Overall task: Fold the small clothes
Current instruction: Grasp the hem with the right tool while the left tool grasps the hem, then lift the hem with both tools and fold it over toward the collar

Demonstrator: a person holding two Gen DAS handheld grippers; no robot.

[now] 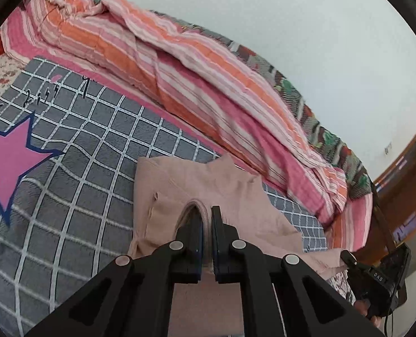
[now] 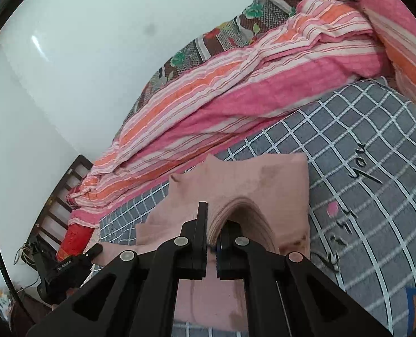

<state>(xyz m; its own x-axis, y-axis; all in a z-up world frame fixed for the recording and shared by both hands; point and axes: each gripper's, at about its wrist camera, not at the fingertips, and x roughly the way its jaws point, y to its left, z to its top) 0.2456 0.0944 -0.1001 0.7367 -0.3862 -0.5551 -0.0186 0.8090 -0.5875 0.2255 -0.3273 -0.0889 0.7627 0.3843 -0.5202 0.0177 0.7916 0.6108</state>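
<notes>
- The left gripper (image 1: 206, 219) fills the bottom centre of the left wrist view, its black jaws drawn narrow and pinching a raised ridge of the dusty-pink garment (image 1: 180, 185) between them.
- The garment spreads from the centre of that frame toward the lower right, lying on the grey checked blanket (image 1: 90, 146); its far edge shows pointed corners, and a strip of it runs on to the right, toward the other tool.
- A large pink star print (image 1: 6, 157) with a dark blue outline sits on the blanket at the left edge of the frame, with black handwritten lettering above it.
- A crumpled pink, orange and white striped quilt (image 1: 196, 84) runs diagonally from the upper left to the right, behind the garment, with a floral patterned cloth (image 1: 328, 137) along its far side against the pale wall.
- The right gripper (image 2: 213, 226) occupies the bottom centre of the right wrist view, its jaws nearly closed on a thick fold of the same garment (image 2: 250, 179), whose layered edges arch up just right of the fingertips.
- In that view the garment lies at centre frame on the checked blanket (image 2: 362, 168), the striped quilt (image 2: 236, 90) crossing behind it.
- A dark slatted bed frame (image 2: 59, 196) shows at the lower left, with a red item (image 2: 73, 238) near it.
</notes>
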